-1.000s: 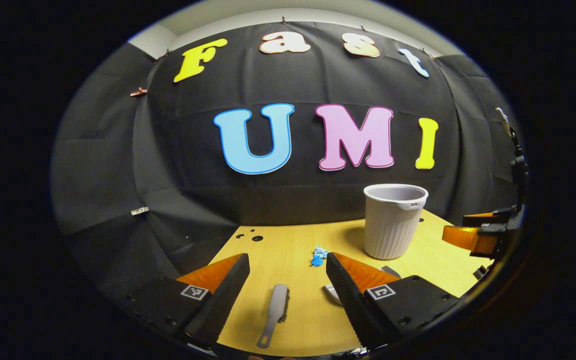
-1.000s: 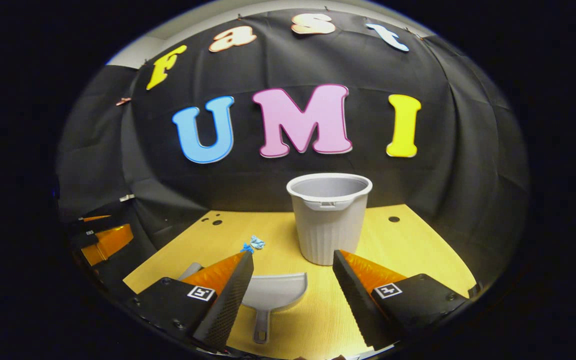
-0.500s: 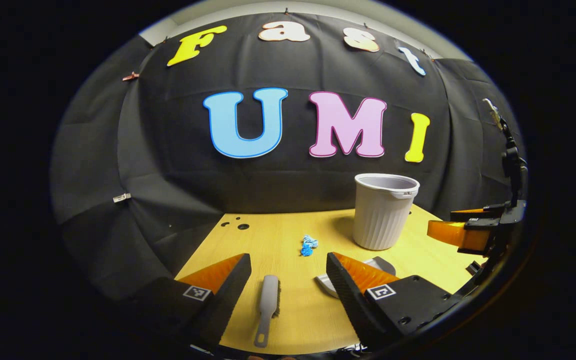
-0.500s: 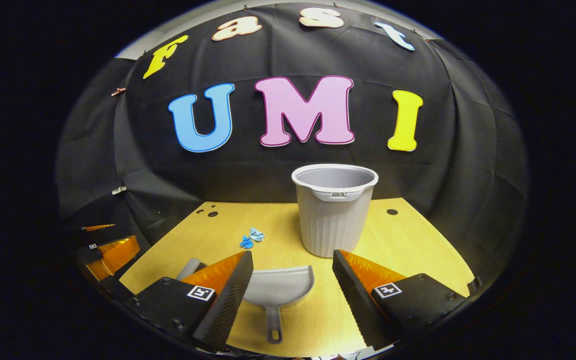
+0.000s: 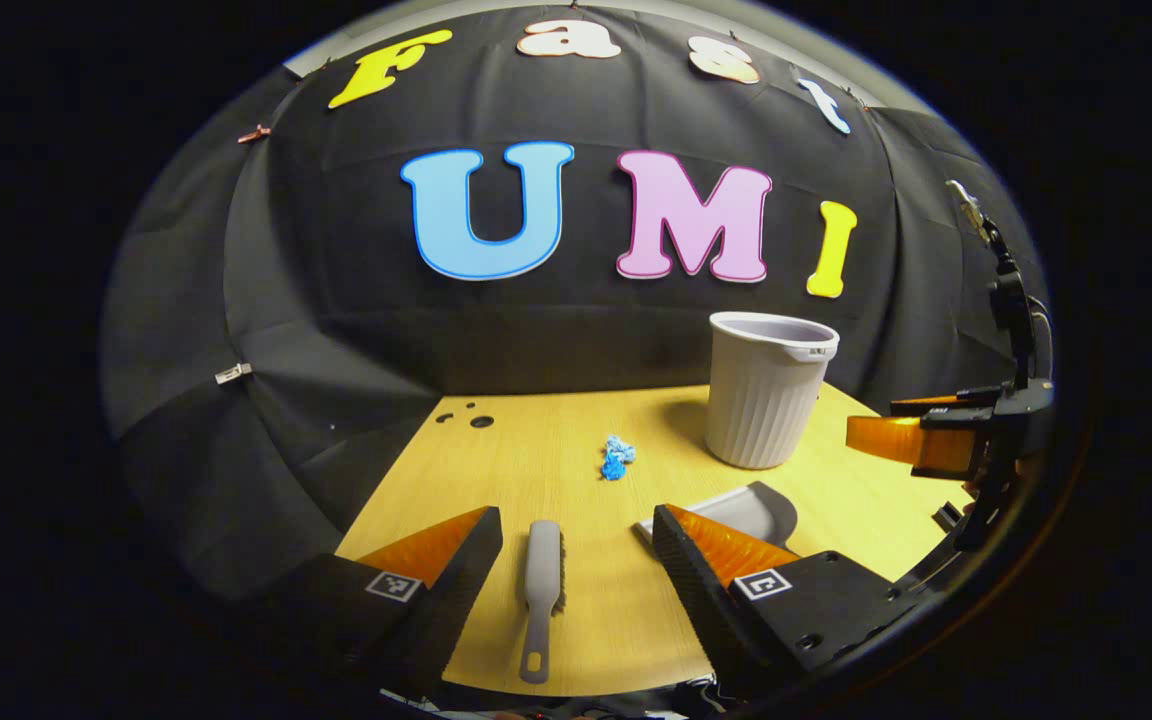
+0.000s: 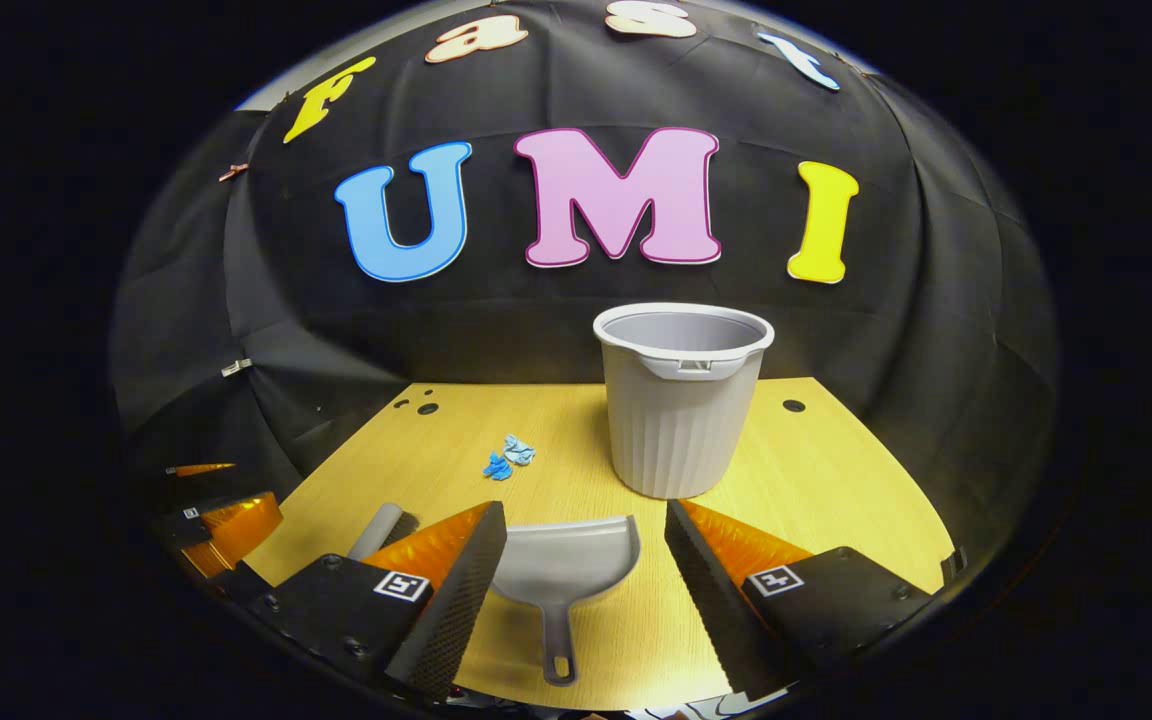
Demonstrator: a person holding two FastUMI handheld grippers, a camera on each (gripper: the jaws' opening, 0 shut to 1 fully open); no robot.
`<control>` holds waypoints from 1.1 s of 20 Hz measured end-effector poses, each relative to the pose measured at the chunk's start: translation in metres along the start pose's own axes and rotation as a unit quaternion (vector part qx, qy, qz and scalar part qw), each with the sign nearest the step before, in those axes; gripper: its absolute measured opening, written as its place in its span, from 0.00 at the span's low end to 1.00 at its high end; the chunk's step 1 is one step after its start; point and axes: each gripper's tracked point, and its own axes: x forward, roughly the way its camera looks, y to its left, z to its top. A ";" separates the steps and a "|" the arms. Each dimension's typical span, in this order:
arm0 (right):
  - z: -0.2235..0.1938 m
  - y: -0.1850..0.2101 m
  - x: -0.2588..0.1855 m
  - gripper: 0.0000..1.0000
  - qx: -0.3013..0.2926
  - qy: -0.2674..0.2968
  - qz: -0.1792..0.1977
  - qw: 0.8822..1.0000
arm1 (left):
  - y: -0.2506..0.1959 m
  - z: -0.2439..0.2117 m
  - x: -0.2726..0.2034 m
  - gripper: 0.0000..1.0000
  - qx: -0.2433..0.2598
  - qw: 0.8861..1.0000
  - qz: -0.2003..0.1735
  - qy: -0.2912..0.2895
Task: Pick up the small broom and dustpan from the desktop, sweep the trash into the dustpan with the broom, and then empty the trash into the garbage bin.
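Broom (image 5: 542, 585) lay flat on the desk (image 5: 556, 450), handle toward the camera, centred at 6 o'clock between the spread fingers of the left gripper (image 5: 576, 560) in the left gripper view. Nothing was pinched. Dustpan (image 6: 564, 575) lay likewise between the spread fingers of the right gripper (image 6: 584, 565) in the right gripper view, its handle pointing to 6 o'clock and its mouth toward 12. These fingers were also empty.

Change over the last second: in each view the tool had slid up from the lower edge, so that its handle, hanging hole included, now showed whole. Both cameras had tipped down toward the desk. Judgement: both hands were lining up for a simultaneous pick; neither tool was lifted yet.

Trash (image 5: 618, 457), a small blue crumpled clump, sat at 12 o'clock from the broom, near it but apart. Garbage bin (image 6: 683, 400) stood upright at 12 o'clock from the dustpan, just beyond its mouth.

Next move probably calls for lowering until the fingers straddle each handle. Risk: thin flat handles may skid on closing.
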 end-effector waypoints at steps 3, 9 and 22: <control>-0.008 0.000 0.003 0.99 -0.004 0.014 0.000 1.000 | 0.010 -0.034 0.009 0.98 0.005 0.998 0.001 0.055; -0.031 -0.002 0.007 0.99 -0.002 0.052 -0.002 0.999 | 0.026 -0.108 0.032 0.98 0.012 0.982 -0.007 0.188; -0.102 -0.005 0.026 0.99 0.013 0.164 0.005 0.986 | 0.035 -0.207 0.081 0.99 0.041 0.910 -0.035 0.411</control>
